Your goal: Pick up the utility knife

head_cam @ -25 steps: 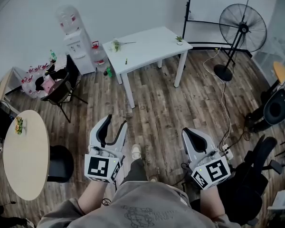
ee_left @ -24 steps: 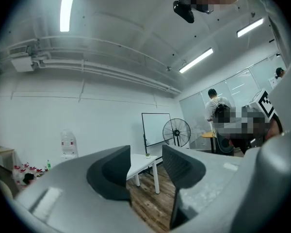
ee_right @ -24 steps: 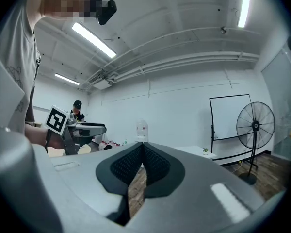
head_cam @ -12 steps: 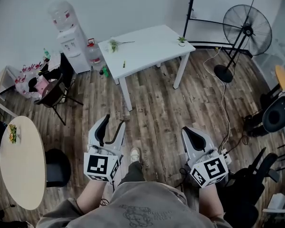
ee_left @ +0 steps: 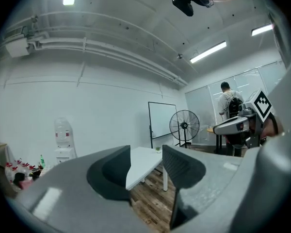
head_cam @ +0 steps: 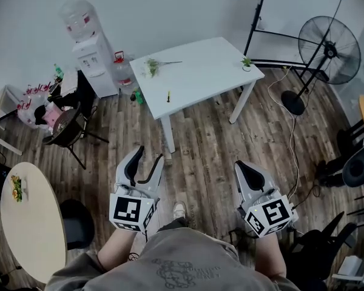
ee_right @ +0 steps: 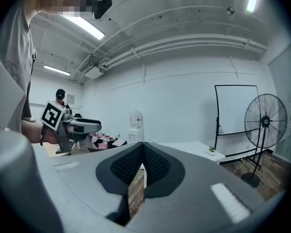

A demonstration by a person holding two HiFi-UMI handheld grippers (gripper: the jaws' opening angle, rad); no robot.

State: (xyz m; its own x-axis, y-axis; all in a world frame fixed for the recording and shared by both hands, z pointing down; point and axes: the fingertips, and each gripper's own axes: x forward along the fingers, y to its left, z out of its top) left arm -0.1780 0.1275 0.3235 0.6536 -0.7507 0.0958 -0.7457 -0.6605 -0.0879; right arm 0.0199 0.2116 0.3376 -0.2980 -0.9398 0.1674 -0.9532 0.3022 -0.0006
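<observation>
Grey shirt fabric (head_cam: pixel 182 265) fills the bottom of the head view, with the person's two forearms reaching forward from it. The left gripper (head_cam: pixel 148 155) is held low on the left, its marker cube facing up. Its jaws stand apart, and the left gripper view shows only the room between them. The right gripper (head_cam: pixel 238 164) is held level with it on the right. Its ribbed jaws are pressed together with nothing between them.

A light shoe (head_cam: pixel 179 210) shows between the two grippers, on a dark wood-plank floor (head_cam: pixel 200 144). To the left, a round beige table (head_cam: pixel 30 223) stands beside a black stool (head_cam: pixel 77 223).

Farther ahead stands a white rectangular table (head_cam: pixel 200 65), well apart from both grippers. The utility knife (head_cam: pixel 168 96) lies near that table's front edge, a slim shape too small to make out in detail. A flower sprig (head_cam: pixel 151 65) lies at the table's left end, and a small potted plant (head_cam: pixel 247 61) stands at its right corner.

Against the far wall, a water dispenser (head_cam: pixel 88 47) stands left of the table. A whiteboard (head_cam: pixel 297 11) and a standing fan (head_cam: pixel 327 41) are on the right.
</observation>
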